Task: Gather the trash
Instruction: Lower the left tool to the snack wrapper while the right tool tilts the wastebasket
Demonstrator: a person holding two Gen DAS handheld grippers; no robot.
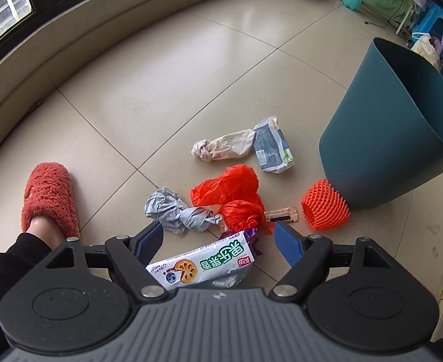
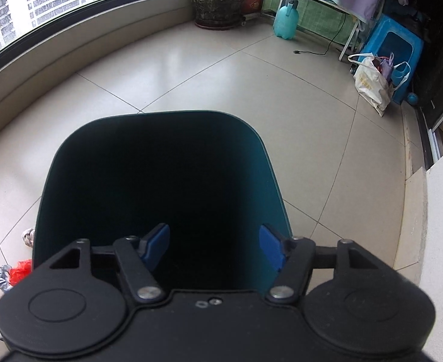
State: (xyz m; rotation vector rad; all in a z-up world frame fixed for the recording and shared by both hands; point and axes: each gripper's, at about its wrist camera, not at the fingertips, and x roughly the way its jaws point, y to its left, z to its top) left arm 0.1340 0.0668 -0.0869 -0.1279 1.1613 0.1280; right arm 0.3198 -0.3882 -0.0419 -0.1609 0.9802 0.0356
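Trash lies on the tiled floor in the left wrist view. A white snack wrapper (image 1: pixel 203 262) sits directly under my left gripper (image 1: pixel 218 229), whose blue pads stand wide apart above it without touching. Beyond it are a grey crumpled bag (image 1: pixel 173 208), a red plastic bag (image 1: pixel 230 193), a small clear wrapper (image 1: pixel 281 214), an orange foam net (image 1: pixel 325 206), a beige knotted bag (image 1: pixel 224 149) and a grey-white packet (image 1: pixel 271 144). The teal bin (image 1: pixel 387 126) stands at the right. My right gripper (image 2: pixel 214 227) hangs over the bin's (image 2: pixel 191 113) dark mouth, pads apart, nothing between them.
A foot in a red fluffy slipper (image 1: pixel 51 199) stands left of the trash. A curved window curb (image 1: pixel 70 30) bounds the floor. Farther off are a plant pot (image 2: pixel 218 6), a teal spray bottle (image 2: pixel 286 19), a blue stool (image 2: pixel 399 48) and a tote bag (image 2: pixel 372 81).
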